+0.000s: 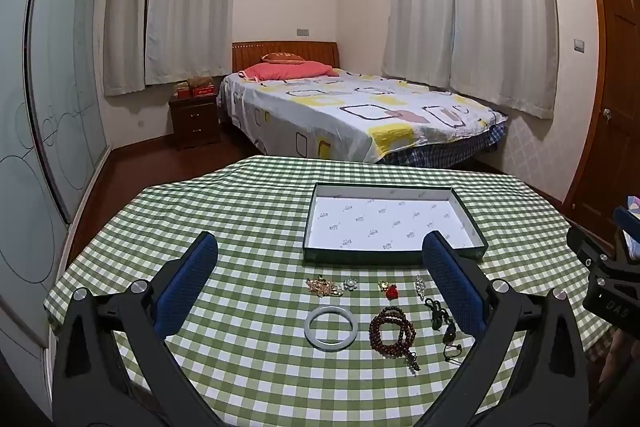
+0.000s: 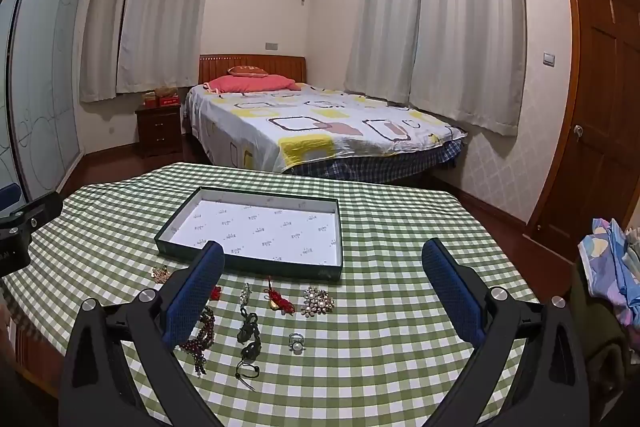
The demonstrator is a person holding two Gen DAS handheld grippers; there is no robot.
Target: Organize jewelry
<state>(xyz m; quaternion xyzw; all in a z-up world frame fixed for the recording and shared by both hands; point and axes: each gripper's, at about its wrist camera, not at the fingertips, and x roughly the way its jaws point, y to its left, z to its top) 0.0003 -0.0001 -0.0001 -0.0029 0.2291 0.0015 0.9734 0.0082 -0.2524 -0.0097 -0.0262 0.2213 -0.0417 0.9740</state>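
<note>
So nothing's been picked up yet, and the layout makes sense for a sorting job. Going left to right: the left gripper (image 1: 320,279) hangs over the near edge of the checked tablecloth (image 1: 200,207) with its jaws spread wide and nothing between the pads, angled down at the pieces like it's lining up a first pick.

The jewelry sits in two loose rows on the near side of the tray, each piece apart from its neighbours, probably so a two-finger grab can take one without dragging another. Leftmost is a gold chain cluster (image 1: 322,286), then a pale bangle (image 1: 330,327) lying flat, a dark red bead bracelet (image 1: 393,331) coiled up, a black cord pendant (image 2: 249,341), a red knotted charm (image 2: 279,299), a rhinestone brooch (image 2: 317,301) and a pearl ring (image 2: 296,343) nearest on that side.

The shallow open tray (image 1: 394,259) is just beyond them, empty, so I'd guess that's where everything goes.

The right gripper (image 2: 323,281) is spread too, holding nothing, roughly over the brooch and ring.
</note>
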